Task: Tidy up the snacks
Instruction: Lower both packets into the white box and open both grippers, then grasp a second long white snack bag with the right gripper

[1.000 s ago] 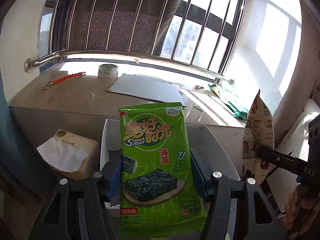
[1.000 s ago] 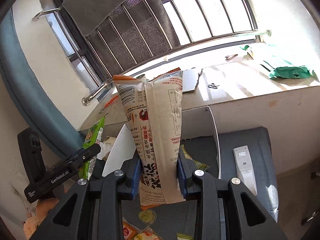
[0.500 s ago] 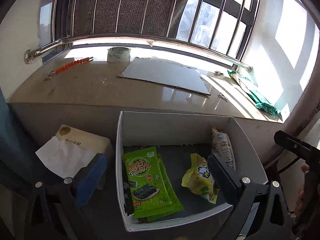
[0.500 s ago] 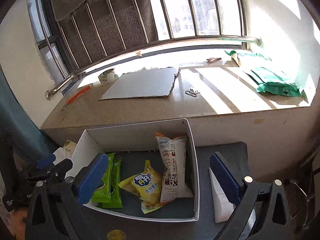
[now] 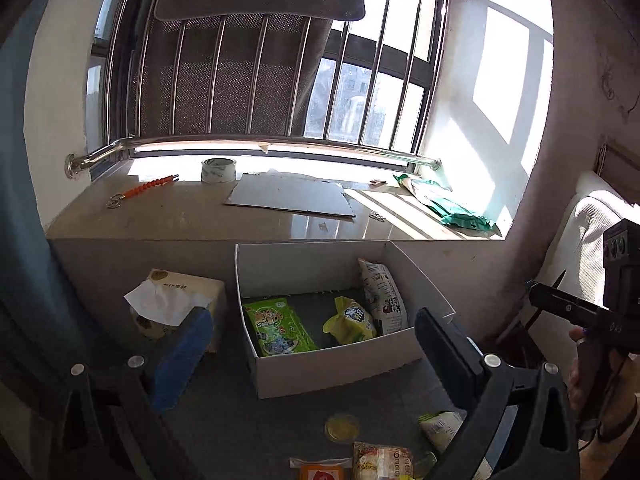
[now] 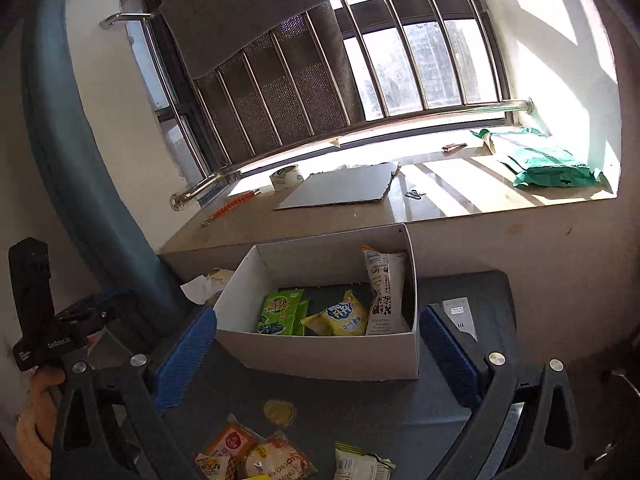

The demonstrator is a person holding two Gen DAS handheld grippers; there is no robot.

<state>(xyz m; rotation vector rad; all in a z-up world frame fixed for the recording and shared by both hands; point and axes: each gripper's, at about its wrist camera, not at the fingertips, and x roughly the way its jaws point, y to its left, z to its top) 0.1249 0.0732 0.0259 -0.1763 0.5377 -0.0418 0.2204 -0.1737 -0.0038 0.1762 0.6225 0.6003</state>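
Nearest, under the fingertips: loose foil snack packets on dark grey fabric — orange-and-red sachet (image 6: 229, 442), round clear-wrapped rice-cracker pack (image 6: 276, 462), crumpled white-and-green wrapper (image 6: 360, 466), small gold coin-shaped disc (image 6: 279, 411). Judged light, soft, crinkly and slippery; contents likely brittle. Best taken at a flat sealed edge or across the narrow width, with a gentle pinch.

Right gripper (image 6: 316, 360): blue-padded fingers spread wide, nothing between them, held level above the loose packets and aimed toward the box. Left gripper (image 5: 312, 354): likewise spread wide and empty, tilted slightly, just short of the box front.

Straight ahead of both tools: white open-topped cardboard box (image 6: 320, 350) holding flat green seaweed packs (image 6: 280, 312) on its left, yellow puffed pouch (image 6: 338, 318) in the middle, tall white printed bag (image 6: 382, 292) leaning on the right wall.

Left of the box: tissue pack (image 5: 172, 304). Beyond: stone windowsill (image 5: 180, 216) with grey cardboard sheet (image 5: 290, 200), tape roll (image 5: 218, 170).
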